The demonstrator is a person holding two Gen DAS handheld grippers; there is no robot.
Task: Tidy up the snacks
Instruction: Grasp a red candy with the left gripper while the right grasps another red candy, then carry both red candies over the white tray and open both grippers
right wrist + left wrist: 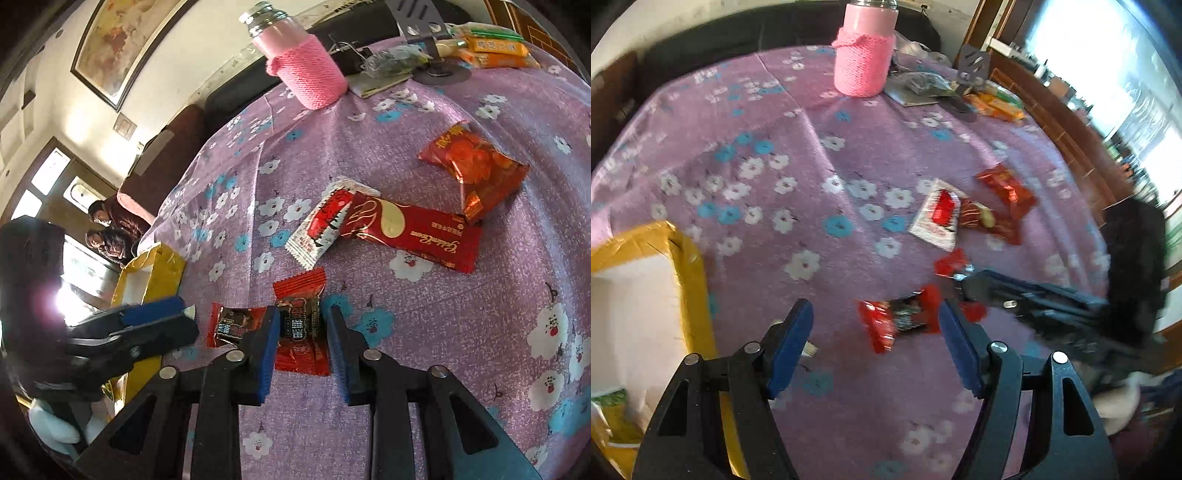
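Several red snack packets lie on the purple flowered tablecloth (775,122). My left gripper (875,325) is open, its blue pads either side of a small red-and-black candy packet (897,319), seen in the right wrist view (236,325) too. My right gripper (301,328) is open around a second red-and-black packet (301,325), not closed on it; it shows in the left wrist view (964,284). Farther off lie a white-and-red packet (321,229), a long red bar packet (413,232) and a red foil bag (476,166).
A yellow box with a white inside (639,295) sits at the table's left edge, visible from the right wrist (151,273) as well. A pink knit-covered bottle (864,55), a phone stand (428,33), papers and orange packets (495,51) stand at the far side. Two people (110,229) sit beyond.
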